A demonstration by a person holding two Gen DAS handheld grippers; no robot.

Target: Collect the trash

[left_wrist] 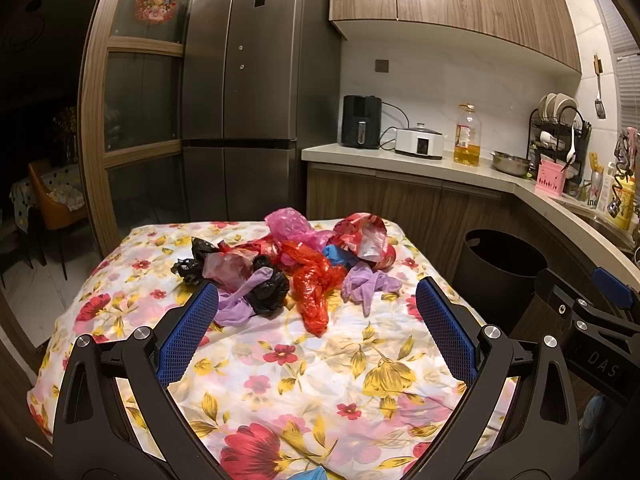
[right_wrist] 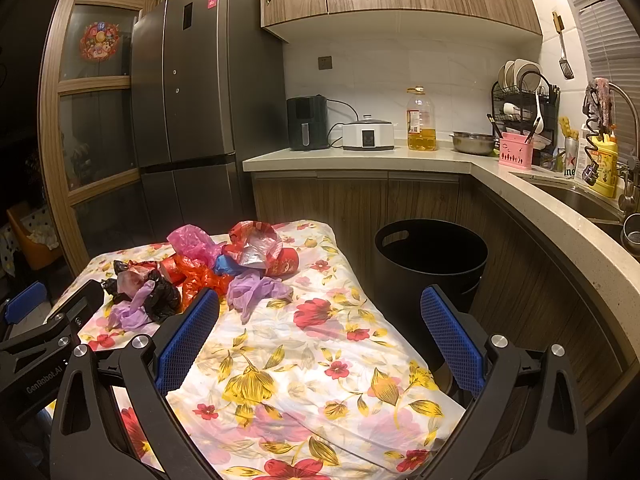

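A heap of trash lies on the far half of a table with a floral cloth [left_wrist: 280,360]: a red plastic bag [left_wrist: 314,290], a pink bag [left_wrist: 288,222], a black bag [left_wrist: 268,290], purple gloves [left_wrist: 370,284] and a red foil wrapper [left_wrist: 366,240]. The heap shows in the right wrist view too, with the gloves [right_wrist: 256,290] nearest. My left gripper [left_wrist: 318,304] is open and empty, short of the heap. My right gripper [right_wrist: 320,312] is open and empty over the table's right part. A black trash bin [right_wrist: 430,260] stands on the floor right of the table.
A kitchen counter [right_wrist: 360,158] runs behind and along the right, with an air fryer [right_wrist: 308,122], a cooker, an oil bottle [right_wrist: 420,124], a steel bowl, a dish rack and a sink [right_wrist: 580,200]. A tall fridge [left_wrist: 244,92] stands behind the table.
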